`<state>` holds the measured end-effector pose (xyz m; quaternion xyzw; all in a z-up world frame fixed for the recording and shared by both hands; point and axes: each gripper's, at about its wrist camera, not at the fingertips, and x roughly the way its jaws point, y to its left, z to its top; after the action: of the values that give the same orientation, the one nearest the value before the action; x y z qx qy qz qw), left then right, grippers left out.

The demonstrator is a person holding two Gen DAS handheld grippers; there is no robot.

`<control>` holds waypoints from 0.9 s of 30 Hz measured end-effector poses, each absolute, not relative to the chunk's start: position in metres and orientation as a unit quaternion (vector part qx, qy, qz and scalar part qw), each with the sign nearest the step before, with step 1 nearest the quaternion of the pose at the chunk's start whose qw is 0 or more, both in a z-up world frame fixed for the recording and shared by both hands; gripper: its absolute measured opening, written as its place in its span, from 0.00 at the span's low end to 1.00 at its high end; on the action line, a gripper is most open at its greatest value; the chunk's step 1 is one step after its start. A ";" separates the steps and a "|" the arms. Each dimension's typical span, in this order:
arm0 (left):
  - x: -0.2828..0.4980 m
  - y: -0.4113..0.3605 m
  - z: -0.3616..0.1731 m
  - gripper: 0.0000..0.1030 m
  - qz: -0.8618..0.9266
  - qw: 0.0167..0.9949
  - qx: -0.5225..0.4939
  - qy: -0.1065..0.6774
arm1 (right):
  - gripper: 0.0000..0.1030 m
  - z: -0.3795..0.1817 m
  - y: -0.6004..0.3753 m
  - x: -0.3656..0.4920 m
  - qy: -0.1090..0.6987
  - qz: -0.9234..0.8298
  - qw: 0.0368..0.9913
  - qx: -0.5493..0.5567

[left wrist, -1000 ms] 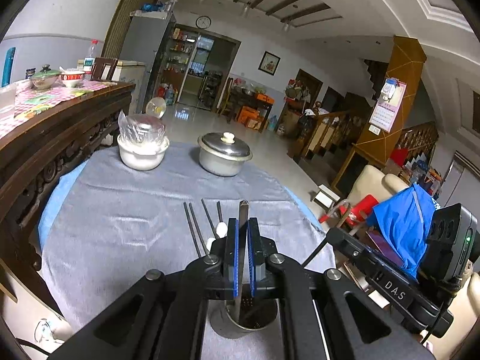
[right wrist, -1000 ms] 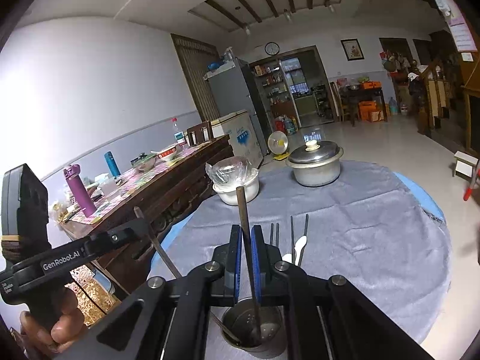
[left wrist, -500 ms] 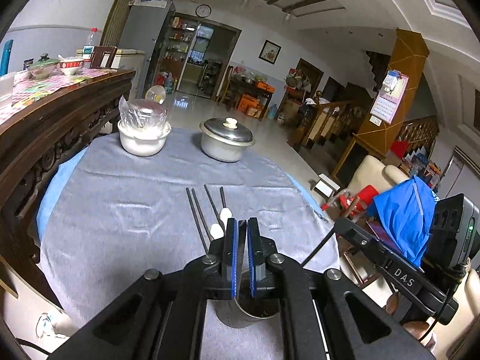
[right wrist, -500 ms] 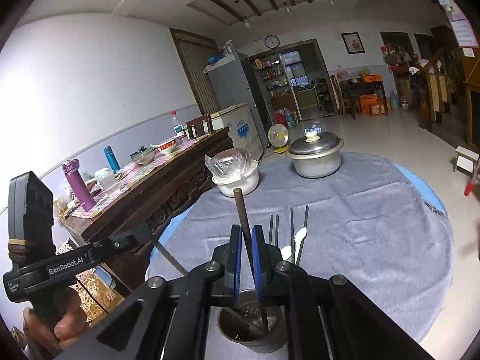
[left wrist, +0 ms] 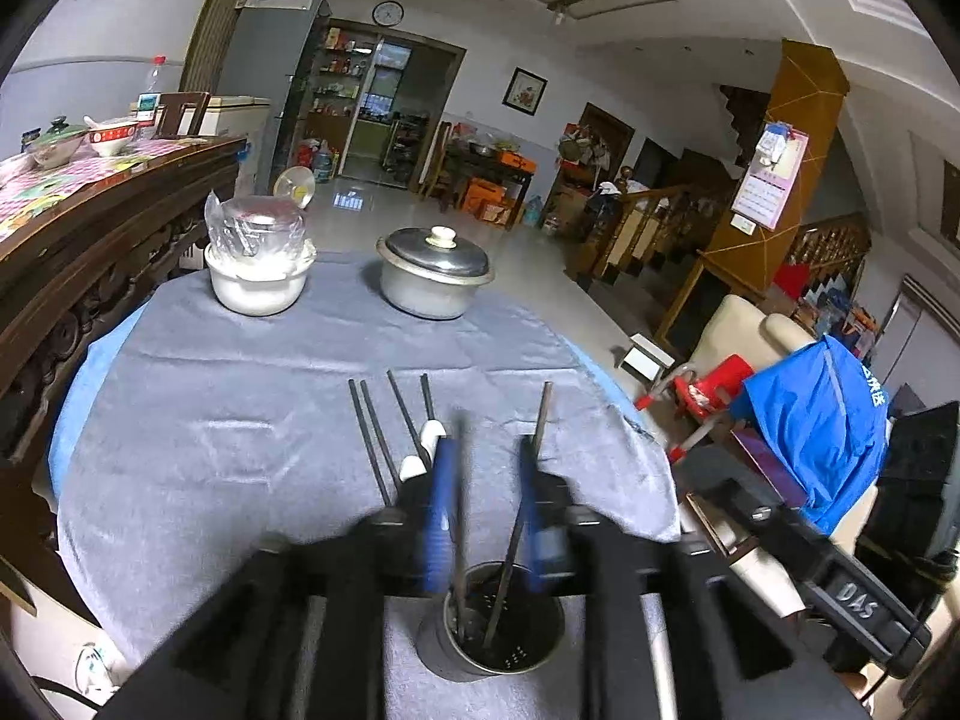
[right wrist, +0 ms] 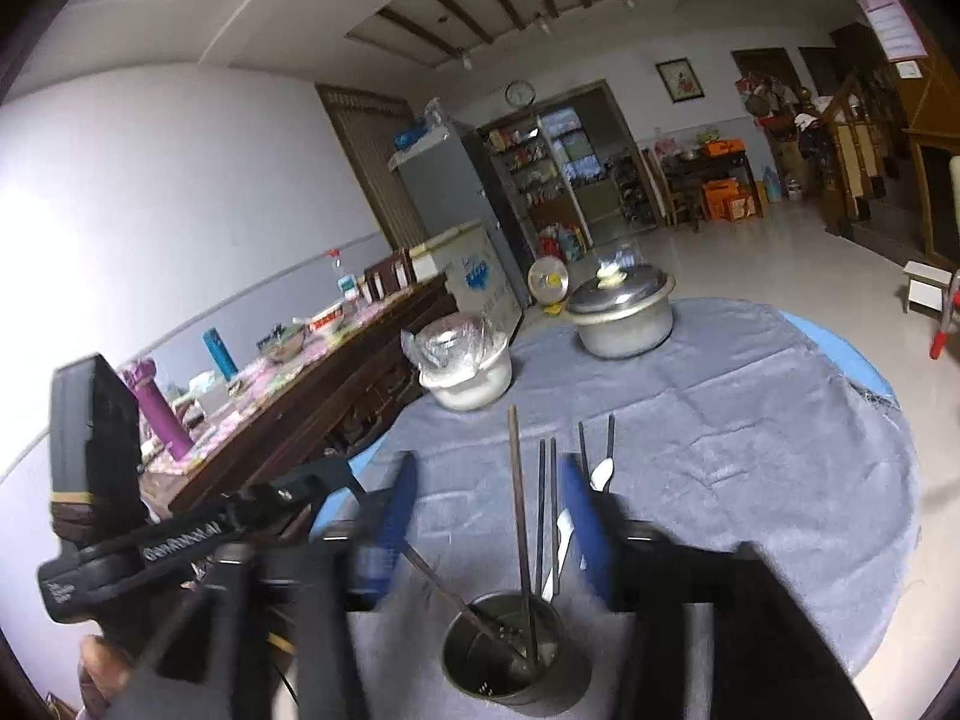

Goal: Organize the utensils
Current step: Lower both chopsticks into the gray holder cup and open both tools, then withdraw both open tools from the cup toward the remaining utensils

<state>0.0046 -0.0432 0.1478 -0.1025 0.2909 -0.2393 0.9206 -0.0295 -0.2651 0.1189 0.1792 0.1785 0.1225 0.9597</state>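
A round metal utensil cup [left wrist: 491,627] stands on the grey cloth near the table's front edge; it also shows in the right wrist view [right wrist: 517,651]. Two dark chopsticks stand in it, one upright [right wrist: 519,534] and one leaning left [right wrist: 444,588]. My left gripper [left wrist: 485,504] is open just above the cup, its blue pads apart, with the sticks [left wrist: 525,498] between them. My right gripper [right wrist: 492,522] is open above the cup too. Behind the cup several dark chopsticks [left wrist: 375,435] and two white spoons [left wrist: 423,447] lie on the cloth.
A lidded metal pot [left wrist: 433,281] and a white bowl holding a plastic-wrapped dish [left wrist: 259,264] stand at the table's far side. A dark carved wooden sideboard [left wrist: 90,228] runs along the left. A chair with blue cloth [left wrist: 822,420] is off the right edge.
Both grippers have opened and let go of their chopsticks, which now stand loose in the cup. Both cameras have tilted and pulled back slightly, with motion blur on the fingers.
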 end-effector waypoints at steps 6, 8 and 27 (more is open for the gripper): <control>-0.006 -0.031 0.151 0.52 -0.228 0.926 -0.116 0.276 | 0.56 0.116 -0.281 -0.032 0.169 0.097 0.963 0.187; -0.013 -0.026 0.152 0.57 -0.221 0.929 -0.124 0.271 | 0.56 0.114 -0.289 -0.031 0.172 0.092 0.961 0.195; -0.032 0.012 0.144 0.69 -0.159 0.943 -0.141 0.255 | 0.56 0.091 -0.305 -0.015 0.227 0.026 0.954 0.193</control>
<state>-0.0319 0.0122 0.1438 -0.1406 0.2551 -0.1590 0.9433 -0.0146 -0.3052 0.0913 0.1934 0.2271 0.0263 0.9541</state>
